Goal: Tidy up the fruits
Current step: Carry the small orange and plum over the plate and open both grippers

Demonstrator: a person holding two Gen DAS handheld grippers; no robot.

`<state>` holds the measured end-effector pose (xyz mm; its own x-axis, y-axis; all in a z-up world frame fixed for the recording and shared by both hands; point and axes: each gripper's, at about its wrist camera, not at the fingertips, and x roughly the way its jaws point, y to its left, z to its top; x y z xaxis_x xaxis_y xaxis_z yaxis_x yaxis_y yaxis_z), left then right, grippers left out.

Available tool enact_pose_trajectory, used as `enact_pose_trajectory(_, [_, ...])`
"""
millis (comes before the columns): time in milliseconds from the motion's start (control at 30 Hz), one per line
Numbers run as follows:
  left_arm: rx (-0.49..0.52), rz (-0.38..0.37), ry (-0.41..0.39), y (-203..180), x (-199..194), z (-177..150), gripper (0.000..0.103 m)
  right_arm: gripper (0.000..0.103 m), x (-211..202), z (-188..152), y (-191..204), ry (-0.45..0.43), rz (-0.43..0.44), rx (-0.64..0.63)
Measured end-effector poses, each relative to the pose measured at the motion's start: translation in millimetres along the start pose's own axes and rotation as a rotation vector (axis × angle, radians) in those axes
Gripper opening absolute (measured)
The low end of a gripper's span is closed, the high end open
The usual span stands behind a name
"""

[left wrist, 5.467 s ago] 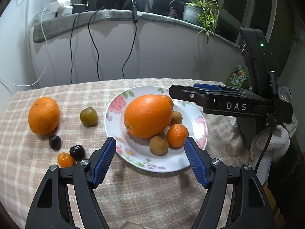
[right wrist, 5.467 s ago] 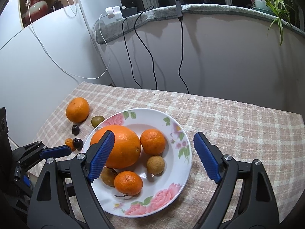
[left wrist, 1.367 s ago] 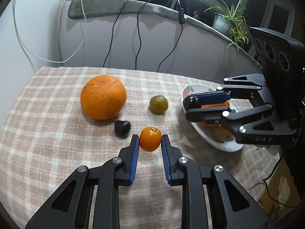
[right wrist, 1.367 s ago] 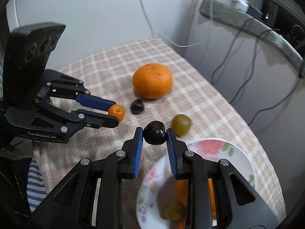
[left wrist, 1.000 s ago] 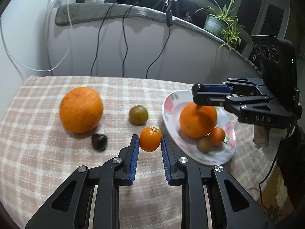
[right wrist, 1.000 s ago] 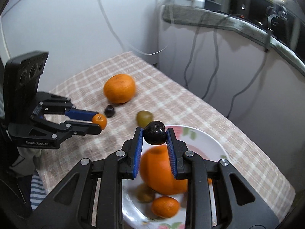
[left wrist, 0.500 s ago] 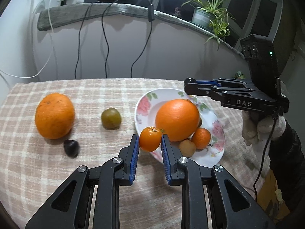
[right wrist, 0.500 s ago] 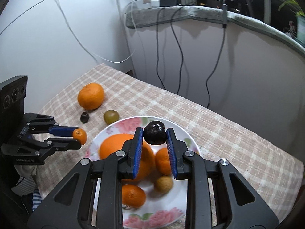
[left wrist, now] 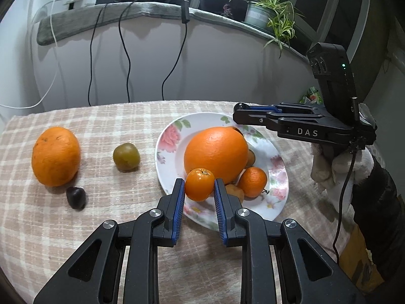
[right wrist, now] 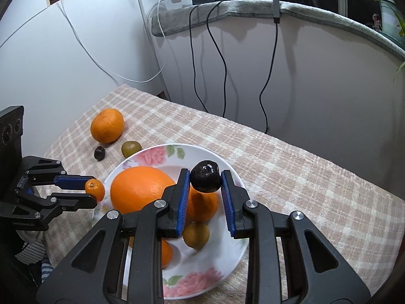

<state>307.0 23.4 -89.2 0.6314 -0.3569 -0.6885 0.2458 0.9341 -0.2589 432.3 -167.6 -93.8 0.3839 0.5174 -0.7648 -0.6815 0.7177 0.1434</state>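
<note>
Over the plate point(right wrist: 227, 174), two fruits are now held that lay on the desk point(left wrist: 76, 228) a few seconds ago. The left hand-held gripper point(left wrist: 198, 193) is clamped on a small orange fruit point(left wrist: 199, 184), which has been carried from the cloth beside the plate to the plate's near rim. The right hand-held gripper point(right wrist: 205, 185) is closed on a dark round fruit point(right wrist: 205, 179), brought from the cloth left of the plate to a spot above the plate's middle. Neither fruit has been released, so both transfers are judged close to done, with only lowering and opening left.

On the plate a large orange point(left wrist: 216, 150), a mandarin point(left wrist: 252, 182) and a small brown fruit point(right wrist: 196, 235) are seen, with further pieces partly hidden behind them and behind the right hand-held gripper. Left of the plate, three fruits are left on the desk: a second large orange point(left wrist: 55, 156) farthest away, a greenish fruit point(left wrist: 126, 156) nearest the rim, and another dark fruit point(left wrist: 75, 197) in front of the second large orange. These are judged the remaining work.
</note>
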Motion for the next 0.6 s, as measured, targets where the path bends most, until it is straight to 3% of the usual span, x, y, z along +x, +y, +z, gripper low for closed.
enact_pose_trajectory(533, [0.025, -0.001, 0.001, -10.2, 0.0, 0.5, 0.023, 0.027, -6.2, -4.4, -0.9, 0.004, -0.012, 0.000])
enact_pose_trajectory(600, [0.028, 0.002, 0.000, -12.1, -0.5, 0.7, 0.027, 0.037, -7.0, -4.1, -0.9, 0.000, -0.012, 0.002])
